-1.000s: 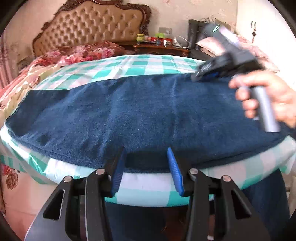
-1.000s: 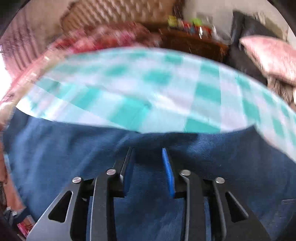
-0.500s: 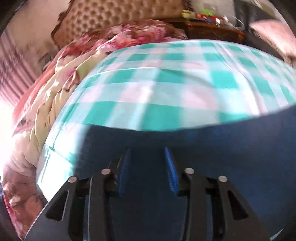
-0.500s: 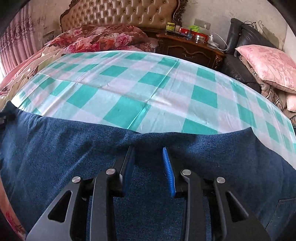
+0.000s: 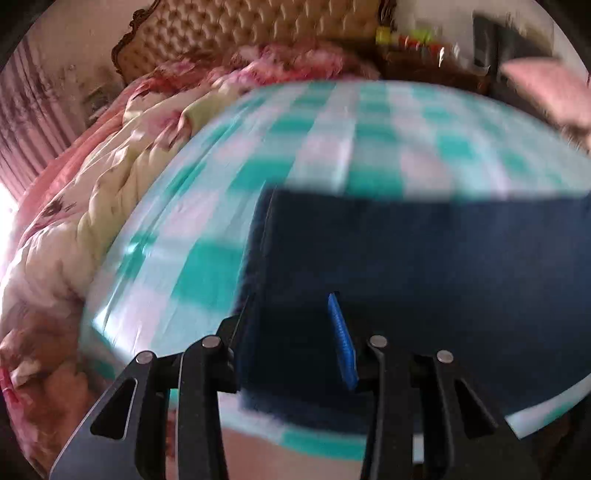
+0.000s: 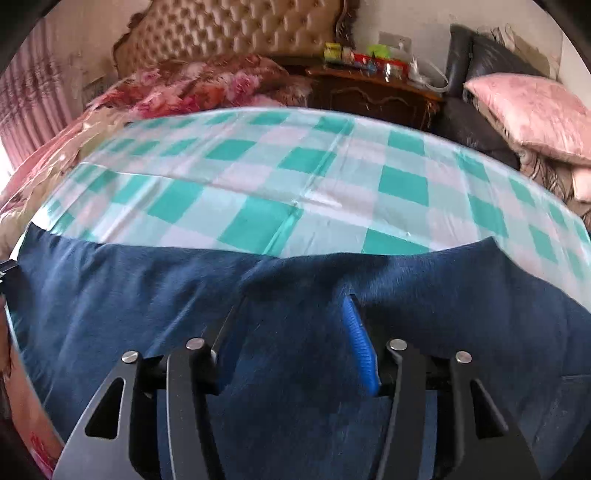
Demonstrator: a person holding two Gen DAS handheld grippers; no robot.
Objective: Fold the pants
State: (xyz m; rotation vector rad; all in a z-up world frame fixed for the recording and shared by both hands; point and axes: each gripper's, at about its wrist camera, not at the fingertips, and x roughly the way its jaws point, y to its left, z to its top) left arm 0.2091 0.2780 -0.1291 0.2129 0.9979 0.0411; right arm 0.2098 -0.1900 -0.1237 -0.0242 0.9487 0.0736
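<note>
Both grippers (image 5: 291,317) (image 6: 291,317) spread wide

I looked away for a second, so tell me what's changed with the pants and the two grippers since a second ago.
The left gripper swung from the near edge's middle to the left end of the dark blue pants, jaws open around the cloth. The right gripper, out over the pants earlier, now pushes into them at the far edge, bunching the cloth. The pants stay spread on the checkered sheet.

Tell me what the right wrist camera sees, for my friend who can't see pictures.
The right gripper sits with its jaws apart over dark blue pants spread across a bed's green-and-white checked sheet. Behind are a padded headboard, a flowery quilt and a pink pillow.
</note>
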